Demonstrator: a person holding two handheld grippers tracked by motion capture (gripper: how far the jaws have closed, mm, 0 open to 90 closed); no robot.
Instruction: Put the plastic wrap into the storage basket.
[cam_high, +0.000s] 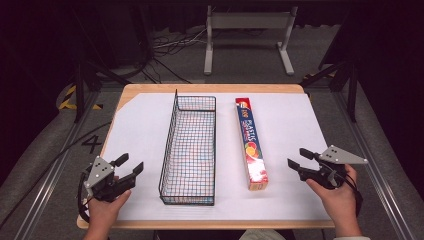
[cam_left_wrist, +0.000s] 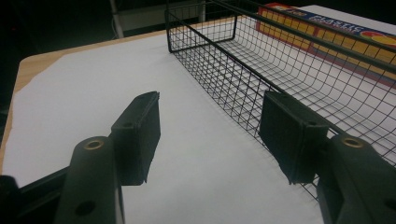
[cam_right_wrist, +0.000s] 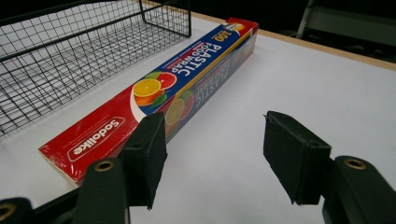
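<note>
We see the wire basket (cam_high: 189, 150) mid-bench, the plastic wrap box (cam_high: 251, 144) flat just right of it. Left gripper (cam_high: 130, 166) and right gripper (cam_high: 297, 157): jaws wide, empty, flanking both.

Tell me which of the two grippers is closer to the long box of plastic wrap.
The right gripper. It sits just right of the long red-and-blue plastic wrap box; the black wire basket separates the left gripper from it.
</note>
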